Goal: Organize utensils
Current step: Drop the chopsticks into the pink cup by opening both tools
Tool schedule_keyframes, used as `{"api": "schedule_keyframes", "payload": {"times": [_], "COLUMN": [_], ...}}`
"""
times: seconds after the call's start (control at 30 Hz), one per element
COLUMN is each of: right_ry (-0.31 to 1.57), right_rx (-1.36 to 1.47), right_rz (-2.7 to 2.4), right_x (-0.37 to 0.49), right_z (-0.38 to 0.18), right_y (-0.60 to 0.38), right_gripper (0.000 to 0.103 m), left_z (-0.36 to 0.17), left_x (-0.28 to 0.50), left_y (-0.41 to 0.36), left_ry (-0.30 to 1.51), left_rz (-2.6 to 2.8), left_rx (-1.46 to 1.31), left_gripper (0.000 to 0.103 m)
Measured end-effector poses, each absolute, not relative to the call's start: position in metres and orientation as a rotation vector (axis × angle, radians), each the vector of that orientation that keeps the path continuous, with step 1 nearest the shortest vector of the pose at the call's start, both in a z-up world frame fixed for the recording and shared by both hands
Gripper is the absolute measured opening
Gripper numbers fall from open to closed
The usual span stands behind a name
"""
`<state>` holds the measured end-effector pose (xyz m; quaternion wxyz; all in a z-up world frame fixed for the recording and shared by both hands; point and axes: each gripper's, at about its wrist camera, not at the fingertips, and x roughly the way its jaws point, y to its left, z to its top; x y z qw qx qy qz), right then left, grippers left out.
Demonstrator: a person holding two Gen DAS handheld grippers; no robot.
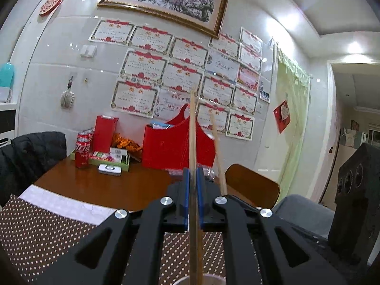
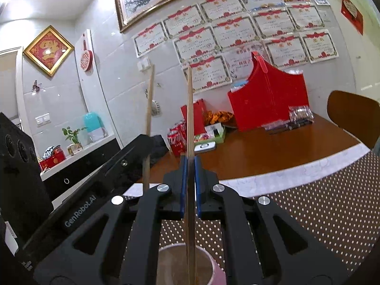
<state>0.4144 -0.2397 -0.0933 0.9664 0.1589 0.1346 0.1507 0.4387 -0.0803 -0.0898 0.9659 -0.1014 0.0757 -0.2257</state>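
Note:
My left gripper [image 1: 194, 174] is shut on a wooden chopstick [image 1: 192, 128] that stands upright between its blue pads; the lower end drops toward a cup [image 1: 213, 278] whose rim shows at the bottom edge. Beside it leans a second chopstick [image 1: 217, 152]. In the right wrist view my right gripper [image 2: 190, 162] is shut on that chopstick [image 2: 189, 109], upright, with its lower end inside the pale cup [image 2: 215, 260]. The left gripper's black body [image 2: 95, 190] sits close on the left, its chopstick [image 2: 149, 99] rising above it.
The cup stands on a brown dotted placemat [image 2: 320, 213] on a wooden table [image 1: 106, 185]. At the back are a red gift box [image 1: 175, 147], red cans [image 1: 83, 147] and a tray of packets [image 1: 111, 159]. A wooden chair [image 2: 351, 114] and a dark jacket [image 1: 30, 152] flank the table.

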Motion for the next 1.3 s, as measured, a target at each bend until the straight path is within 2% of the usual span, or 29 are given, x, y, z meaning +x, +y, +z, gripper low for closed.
{"api": "schedule_keyframes", "payload": {"times": [0.03, 0.07, 0.1, 0.13, 0.17, 0.2, 0.23, 0.33, 0.7, 0.83, 1.3], "right_ry": [0.285, 0.288, 0.287, 0.286, 0.287, 0.287, 0.272, 0.256, 0.256, 0.263, 0.361], "right_rx": [0.326, 0.328, 0.332, 0.336, 0.345, 0.353, 0.375, 0.395, 0.365, 0.361, 0.32], "right_rz": [0.304, 0.298, 0.293, 0.29, 0.279, 0.264, 0.254, 0.247, 0.174, 0.15, 0.11], "right_x": [0.413, 0.412, 0.409, 0.406, 0.402, 0.4, 0.395, 0.386, 0.333, 0.304, 0.216], "right_z": [-0.095, -0.094, -0.094, -0.093, -0.091, -0.09, -0.089, -0.084, -0.05, -0.039, -0.041], "right_y": [-0.241, -0.243, -0.245, -0.247, -0.252, -0.255, -0.261, -0.27, -0.284, -0.29, -0.299], "right_gripper": [0.008, 0.008, 0.009, 0.018, 0.03, 0.067, 0.086, 0.096, 0.097, 0.097, 0.097], "left_z": [-0.092, -0.092, -0.091, -0.089, -0.086, -0.082, -0.078, -0.062, -0.024, -0.014, -0.007], "left_x": [0.438, 0.434, 0.431, 0.427, 0.424, 0.42, 0.417, 0.407, 0.359, 0.327, 0.232], "left_y": [-0.079, -0.077, -0.075, -0.072, -0.067, -0.061, -0.056, -0.051, -0.041, -0.039, -0.035], "left_ry": [0.166, 0.164, 0.157, 0.149, 0.14, 0.127, 0.119, 0.125, 0.211, 0.202, 0.251], "left_rz": [-0.457, -0.448, -0.426, -0.413, -0.41, -0.415, -0.414, -0.357, -0.233, -0.176, -0.097], "left_rx": [-0.2, -0.197, -0.192, -0.191, -0.201, -0.22, -0.23, -0.192, -0.11, -0.064, 0.043], "left_gripper": [0.015, 0.033, 0.042, 0.061, 0.071, 0.075, 0.084, 0.087, 0.091, 0.099, 0.099]}}
